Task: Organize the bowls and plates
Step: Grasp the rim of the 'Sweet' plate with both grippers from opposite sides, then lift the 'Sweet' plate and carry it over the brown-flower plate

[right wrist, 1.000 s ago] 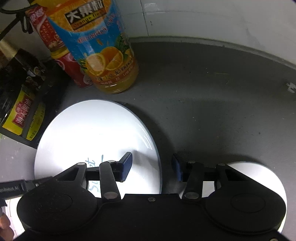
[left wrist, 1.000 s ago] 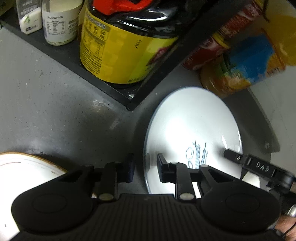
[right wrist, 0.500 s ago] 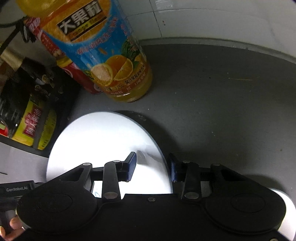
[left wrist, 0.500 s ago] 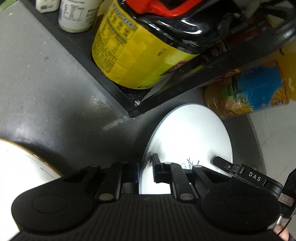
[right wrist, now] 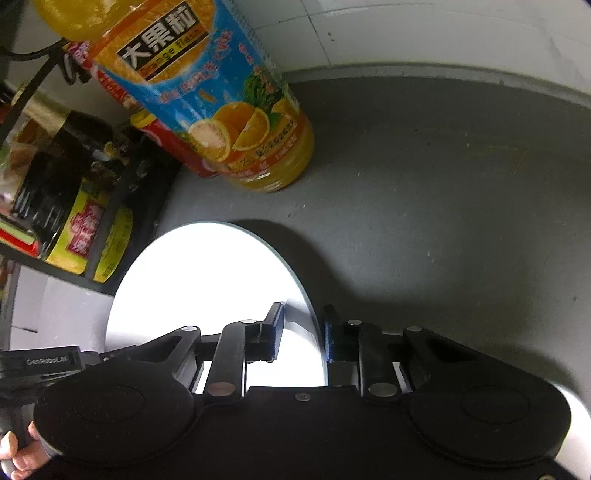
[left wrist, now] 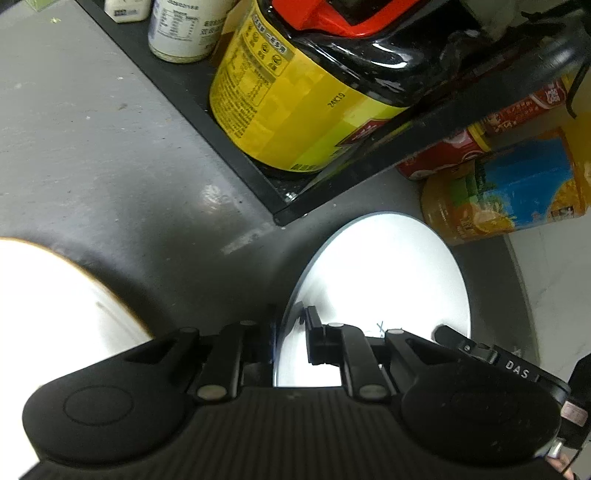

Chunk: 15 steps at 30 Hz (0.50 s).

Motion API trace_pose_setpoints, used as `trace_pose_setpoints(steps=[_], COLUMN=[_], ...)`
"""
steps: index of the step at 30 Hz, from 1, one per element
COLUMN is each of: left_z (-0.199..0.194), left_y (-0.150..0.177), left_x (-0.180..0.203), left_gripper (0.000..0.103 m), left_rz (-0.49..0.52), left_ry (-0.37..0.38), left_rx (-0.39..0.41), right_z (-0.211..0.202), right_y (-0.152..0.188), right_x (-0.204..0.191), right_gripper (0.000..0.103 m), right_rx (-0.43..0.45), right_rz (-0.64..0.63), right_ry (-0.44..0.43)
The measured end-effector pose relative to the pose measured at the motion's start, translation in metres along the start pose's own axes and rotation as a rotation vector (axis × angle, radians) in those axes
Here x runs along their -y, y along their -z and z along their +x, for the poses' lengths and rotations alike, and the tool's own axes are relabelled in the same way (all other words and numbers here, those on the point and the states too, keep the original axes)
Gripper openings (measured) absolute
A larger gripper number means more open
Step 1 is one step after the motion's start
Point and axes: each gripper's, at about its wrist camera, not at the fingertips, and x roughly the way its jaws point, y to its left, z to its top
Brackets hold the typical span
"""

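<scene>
Plate (left wrist: 388, 280), white and round, over grey countertop (left wrist: 92, 147), just in front of the corner of a black shelf rack (left wrist: 236, 147). Trace of blue lettering on its face near the lower edge, mostly hidden behind the claw.

Left gripper (left wrist: 291, 317) pointing steeply down at the plate's left edge, jaws just drawn in and now pinched on the rim: one finger behind the rim, the other on the plate's upper face. Firm hold on the plate.

Right gripper (right wrist: 304, 317) at the opposite edge, jaws just closing around the rim, one blue pad over the plate's face and the other just outside the edge. Sliver of gap visible at the inner pad, so not yet clamped. Fingertips of a person's hand (right wrist: 14, 450) at the bottom left of the right wrist view.

On the shelf rack: large dark bottle (left wrist: 295, 122) with a yellow label and red cap, filled with black liquid, and beside it a white jar (left wrist: 181, 33) with a printed label, contents hidden.

On the countertop by the wall: juice bottle (right wrist: 229, 122), blue label with orange slices, full of orange liquid, touching a red can (right wrist: 173, 147) behind it.

Second white dish (left wrist: 48, 302) with a brownish rim, well to the left of the plate. Another white dish (right wrist: 576, 410) partly hidden under the right gripper.
</scene>
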Motion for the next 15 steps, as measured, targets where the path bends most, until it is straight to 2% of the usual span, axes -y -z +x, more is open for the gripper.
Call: trace_pose_setpoints(steps=[11, 15], left_z=[-0.023, -0.034], left_y=[0.002, -0.005], left_x=[-0.004, -0.011], left_gripper=[0.012, 0.012], left_rz=[0.060, 0.066], left_ry=[-0.023, 0.038], left_rx=[0.018, 0.021], right_z=[-0.028, -0.037], right_y=[0.024, 0.030], right_x=[-0.011, -0.018], right_gripper=[0.014, 0.014], right_rx=[0.050, 0.079], right_rz=[0.054, 0.073], right_ry=[-0.044, -0.065])
